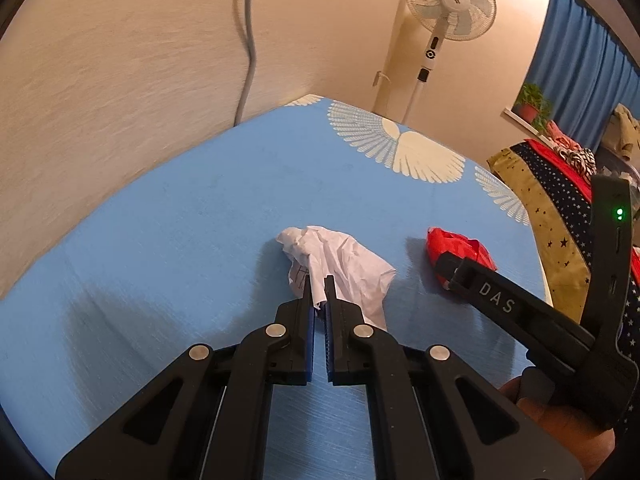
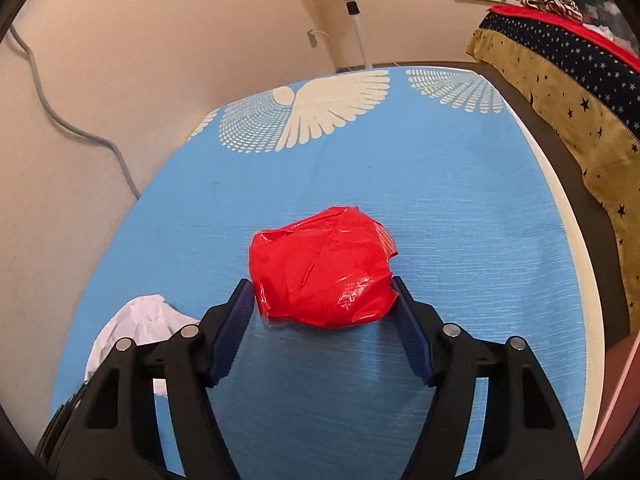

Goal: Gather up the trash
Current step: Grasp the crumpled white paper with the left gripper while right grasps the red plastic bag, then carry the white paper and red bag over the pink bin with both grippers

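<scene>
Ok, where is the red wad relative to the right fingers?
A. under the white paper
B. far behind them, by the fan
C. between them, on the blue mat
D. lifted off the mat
C: the red wad sits on the blue mat with a right finger on either side.

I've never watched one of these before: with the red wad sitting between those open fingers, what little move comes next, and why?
Probably the right gripper closes on the crumpled red plastic. Its fingers already flank the wad on both sides, and whether the pads press yet is unclear. The left gripper is already shut on the crumpled white paper, and both pieces lie on the blue mat.
</scene>
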Demonstrator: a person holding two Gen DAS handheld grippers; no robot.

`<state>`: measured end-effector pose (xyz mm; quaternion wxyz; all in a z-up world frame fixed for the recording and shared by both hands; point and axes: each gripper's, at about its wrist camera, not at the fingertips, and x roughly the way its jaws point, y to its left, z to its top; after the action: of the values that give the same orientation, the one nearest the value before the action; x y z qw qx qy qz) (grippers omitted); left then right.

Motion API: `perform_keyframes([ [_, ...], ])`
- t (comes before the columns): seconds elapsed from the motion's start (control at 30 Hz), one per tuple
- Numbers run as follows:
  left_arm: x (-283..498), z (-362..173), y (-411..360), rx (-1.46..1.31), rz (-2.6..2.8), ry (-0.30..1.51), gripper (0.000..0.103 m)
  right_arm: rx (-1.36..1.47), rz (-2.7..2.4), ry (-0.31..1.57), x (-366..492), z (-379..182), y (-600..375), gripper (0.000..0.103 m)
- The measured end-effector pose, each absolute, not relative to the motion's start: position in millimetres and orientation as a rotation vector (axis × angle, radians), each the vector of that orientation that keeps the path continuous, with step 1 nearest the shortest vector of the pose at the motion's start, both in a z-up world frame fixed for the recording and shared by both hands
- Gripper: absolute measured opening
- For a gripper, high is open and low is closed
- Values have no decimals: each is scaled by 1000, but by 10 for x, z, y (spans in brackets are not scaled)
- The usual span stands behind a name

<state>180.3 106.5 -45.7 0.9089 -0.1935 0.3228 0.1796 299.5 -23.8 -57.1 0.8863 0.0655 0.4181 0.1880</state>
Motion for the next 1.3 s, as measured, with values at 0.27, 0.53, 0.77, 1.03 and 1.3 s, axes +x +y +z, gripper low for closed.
perform_keyframes([
  [0.27,1739,-305,969,-378,329,643,4,164,355,810,2721,-345,-454,66],
  [0.53,1552,-96,775,-328,260,610,4,174,293,760,2310,-86,-802,66],
  [0.77,1289,77,603,-273,166,569,4,166,253,724,1867,141,-1089,66],
  [1.03,1040,171,403,-219,82,558,4,200,207,669,1435,393,-1398,66],
  [1.3,889,303,288,-205,24,533,4,213,195,642,1138,527,-1608,66],
])
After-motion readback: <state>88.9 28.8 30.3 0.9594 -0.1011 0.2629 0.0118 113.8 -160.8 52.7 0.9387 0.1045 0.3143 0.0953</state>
